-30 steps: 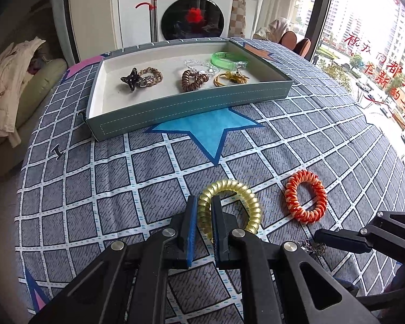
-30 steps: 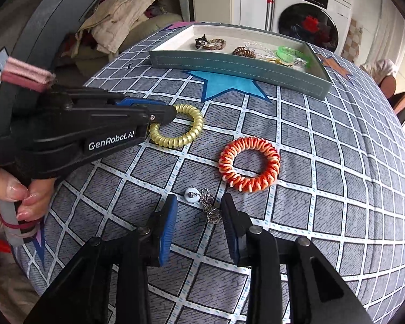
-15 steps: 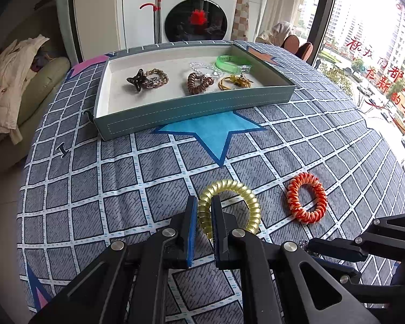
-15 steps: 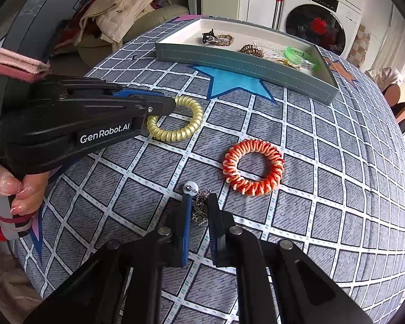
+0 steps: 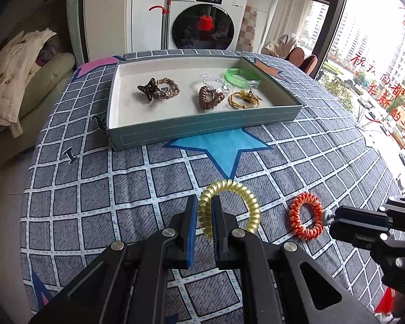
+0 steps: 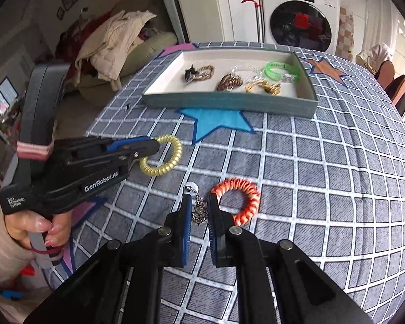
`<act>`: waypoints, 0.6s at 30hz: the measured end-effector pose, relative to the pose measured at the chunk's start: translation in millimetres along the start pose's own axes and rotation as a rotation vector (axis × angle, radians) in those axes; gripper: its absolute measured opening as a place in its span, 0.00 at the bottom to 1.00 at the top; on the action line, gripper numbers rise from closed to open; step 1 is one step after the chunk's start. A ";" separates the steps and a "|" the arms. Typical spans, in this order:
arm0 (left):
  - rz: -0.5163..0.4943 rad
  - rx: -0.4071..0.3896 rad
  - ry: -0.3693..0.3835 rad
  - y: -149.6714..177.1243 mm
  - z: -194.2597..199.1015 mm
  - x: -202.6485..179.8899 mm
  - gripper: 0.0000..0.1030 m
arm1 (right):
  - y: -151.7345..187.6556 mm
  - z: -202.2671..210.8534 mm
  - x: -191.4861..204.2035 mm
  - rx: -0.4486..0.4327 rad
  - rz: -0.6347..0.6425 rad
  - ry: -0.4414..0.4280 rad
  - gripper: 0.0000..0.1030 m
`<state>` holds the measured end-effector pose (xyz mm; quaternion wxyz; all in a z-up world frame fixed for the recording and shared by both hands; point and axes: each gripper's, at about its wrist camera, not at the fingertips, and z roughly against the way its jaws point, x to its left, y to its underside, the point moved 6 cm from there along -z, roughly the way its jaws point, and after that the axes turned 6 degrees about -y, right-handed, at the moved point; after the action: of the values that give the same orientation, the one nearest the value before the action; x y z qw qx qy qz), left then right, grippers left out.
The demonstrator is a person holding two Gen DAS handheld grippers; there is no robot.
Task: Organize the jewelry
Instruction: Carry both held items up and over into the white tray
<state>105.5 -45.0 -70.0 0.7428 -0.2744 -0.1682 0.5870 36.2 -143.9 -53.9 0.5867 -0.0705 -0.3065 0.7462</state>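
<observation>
Between my left gripper's (image 5: 204, 217) blue pads sits one side of the yellow translucent spiral coil hair tie (image 5: 229, 208), pinched narrow, the rest of the ring hanging free ahead of the fingers. My right gripper (image 6: 199, 213) is closed just as narrowly on the small silver chain with a round white charm (image 6: 195, 202), the charm poking out past the tips.

Just right of that chain, the orange spiral coil hair tie (image 6: 239, 202) lies on the grey checked tablecloth (image 6: 324, 189), nearly touching my right finger; I judge a sideways drag could snag it and pull it along.

The chain is thin and bunched, so I think it could slip out in transit. The yellow coil is springy and held at one edge, so it may twist free.

Toward the cloth's far edge stands the grey-blue rectangular tray (image 5: 202, 131), already holding several bracelets; a low approach could clip its near wall.
</observation>
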 end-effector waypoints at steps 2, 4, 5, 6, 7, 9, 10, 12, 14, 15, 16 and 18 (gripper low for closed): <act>0.008 -0.008 -0.003 -5.1 0.9 2.5 0.30 | -6.1 0.4 -5.3 -0.010 -0.018 -0.003 0.12; 0.013 -0.014 -0.004 -9.9 1.5 4.5 0.30 | -11.7 -0.6 -10.7 -0.016 -0.033 -0.003 0.12; 0.015 -0.018 -0.006 -12.6 1.9 5.4 0.30 | -14.0 -1.0 -14.3 -0.018 -0.042 -0.003 0.12; 0.016 -0.024 -0.007 -15.6 2.3 6.0 0.30 | -16.6 -1.7 -17.8 -0.019 -0.052 -0.004 0.12; 0.016 -0.031 -0.011 -19.2 2.7 7.0 0.30 | -19.6 -2.3 -22.0 -0.020 -0.061 -0.002 0.12; 0.019 -0.044 -0.017 -27.9 2.6 9.3 0.30 | -26.1 -3.0 -29.1 -0.026 -0.072 0.007 0.12; 0.023 -0.048 -0.019 -31.7 2.7 10.7 0.30 | -30.2 -3.6 -32.7 -0.030 -0.078 0.008 0.12; 0.031 -0.059 -0.026 -40.8 1.7 14.1 0.30 | -38.6 -4.3 -39.0 -0.039 -0.090 0.009 0.12; 0.040 -0.070 -0.034 -50.2 0.2 17.9 0.30 | -48.8 -5.5 -45.0 -0.049 -0.097 0.012 0.12; 0.044 -0.075 -0.037 -54.2 -0.7 19.8 0.30 | -54.4 -6.5 -48.0 -0.054 -0.101 0.013 0.12; 0.047 -0.081 -0.042 -59.1 -1.9 21.7 0.30 | -60.5 -7.5 -50.9 -0.060 -0.106 0.014 0.12; 0.053 -0.091 -0.056 -68.3 -5.3 25.7 0.30 | -72.1 -10.2 -56.5 -0.071 -0.111 0.020 0.12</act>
<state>168.4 -32.3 -34.7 0.7089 -0.2959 -0.2081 0.6055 118.0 -183.1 -37.5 0.6273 -0.0816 -0.3306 0.7003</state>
